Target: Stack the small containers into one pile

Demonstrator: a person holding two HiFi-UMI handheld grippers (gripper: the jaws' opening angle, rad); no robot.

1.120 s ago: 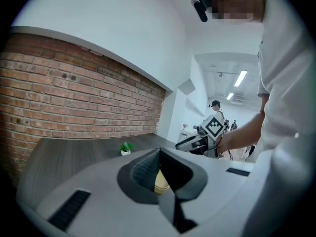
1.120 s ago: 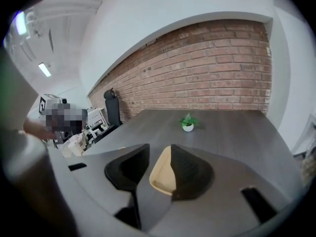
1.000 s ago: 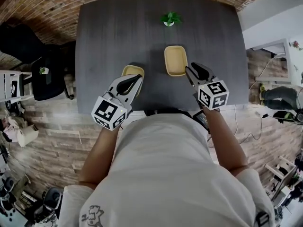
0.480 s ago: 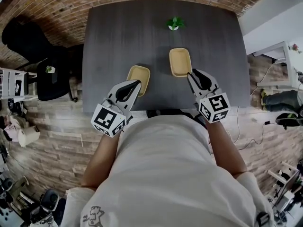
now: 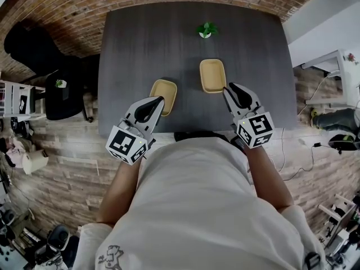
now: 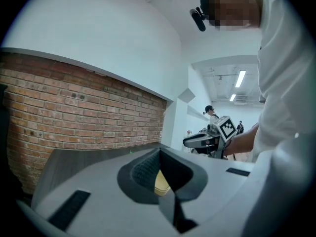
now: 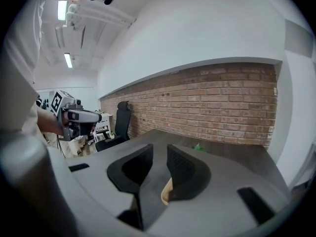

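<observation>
I held my left tongs [image 6: 160, 151] shut, the two tips meeting with nothing pinched between them. Through the hollow behind the tips I could see a sliver of the left container [image 5: 166, 89], which lay past them on the table [image 5: 135, 44]. From above, those tips lay over the near edge of that container. Whether they touched it I could not tell.

My right tongs [image 7: 160, 147] stood partly open. Their jaws had just been closing, yet a narrow gap showed between the tips and nothing sat in it. A corner of the right container [image 5: 212, 75] peeked out low behind the right jaw. From above, the tips pointed at that container's near right corner and lay just short of it.

Both containers were shallow, yellowish and open side up. Each sat alone on the dark grey table, not stacked. They lay near each other but apart, the right one a little farther from me than the left. A small green plant [image 5: 206, 29] stood well beyond them near the far edge. A black chair [image 5: 31, 41] was off the table's left side, and a brick wall [image 7: 212, 102] ran behind the far end.
</observation>
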